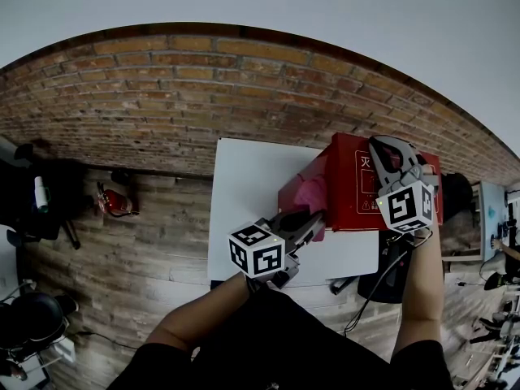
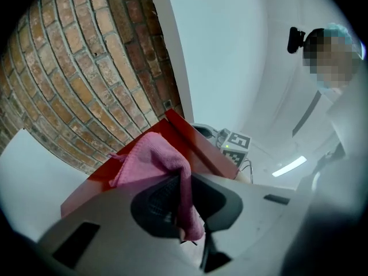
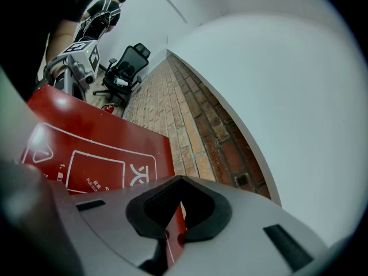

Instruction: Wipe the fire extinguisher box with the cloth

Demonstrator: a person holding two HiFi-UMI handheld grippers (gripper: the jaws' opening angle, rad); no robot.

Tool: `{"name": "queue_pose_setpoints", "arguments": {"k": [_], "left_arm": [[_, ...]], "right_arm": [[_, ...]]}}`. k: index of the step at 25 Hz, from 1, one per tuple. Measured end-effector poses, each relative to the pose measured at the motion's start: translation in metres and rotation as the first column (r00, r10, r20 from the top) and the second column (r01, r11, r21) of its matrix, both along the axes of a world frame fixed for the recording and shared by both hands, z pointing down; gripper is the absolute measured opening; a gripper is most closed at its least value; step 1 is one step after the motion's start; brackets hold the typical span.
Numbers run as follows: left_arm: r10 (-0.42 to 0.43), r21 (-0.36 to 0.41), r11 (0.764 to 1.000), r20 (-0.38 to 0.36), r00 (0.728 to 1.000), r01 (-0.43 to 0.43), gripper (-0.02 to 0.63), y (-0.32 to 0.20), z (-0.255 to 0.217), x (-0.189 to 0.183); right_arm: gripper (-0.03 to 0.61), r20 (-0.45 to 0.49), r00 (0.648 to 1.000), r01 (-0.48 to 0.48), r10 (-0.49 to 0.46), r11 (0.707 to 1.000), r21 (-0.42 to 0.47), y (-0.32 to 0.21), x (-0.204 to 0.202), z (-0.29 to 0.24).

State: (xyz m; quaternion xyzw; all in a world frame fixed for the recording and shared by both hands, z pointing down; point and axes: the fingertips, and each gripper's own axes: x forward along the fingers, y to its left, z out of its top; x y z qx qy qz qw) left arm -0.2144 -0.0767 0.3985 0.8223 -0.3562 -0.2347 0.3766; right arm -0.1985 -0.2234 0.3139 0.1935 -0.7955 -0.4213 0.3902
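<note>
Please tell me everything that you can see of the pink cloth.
The pink fluffy cloth looks like soft microfibre. It is crumpled: one fold is pinched in the shut left tongs, the rest lies bunched against the side of the red fire extinguisher box on the white table.

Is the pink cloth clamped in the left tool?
Yes, the pink fabric cloth hangs pinched between the left tool's jaws.

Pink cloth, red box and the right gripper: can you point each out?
pink cloth [image 2: 150, 157], left gripper view, bunched middle fold.
red box [image 1: 348, 187], head view, printed red face.
right gripper [image 3: 174, 234], right gripper view, between jaws shut on the box edge.
</note>
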Motion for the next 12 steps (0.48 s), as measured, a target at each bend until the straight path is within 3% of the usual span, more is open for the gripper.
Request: {"name": "queue_pose_setpoints", "arguments": {"k": [7, 12], "left_arm": [[0.011, -0.006, 1.0, -0.081, 0.997, -0.011, 0.071, -0.002, -0.012, -0.002], [0.026, -0.025, 0.999, -0.188, 0.982, -0.031, 0.071, -0.001, -0.018, -0.003]], "right_arm": [[0.02, 0.0, 1.0, 0.0, 0.0, 1.0, -0.001, -0.001, 0.0, 0.0], [0.02, 0.001, 1.0, 0.001, -0.001, 1.0, 0.001, 0.0, 0.0, 0.0]]}}
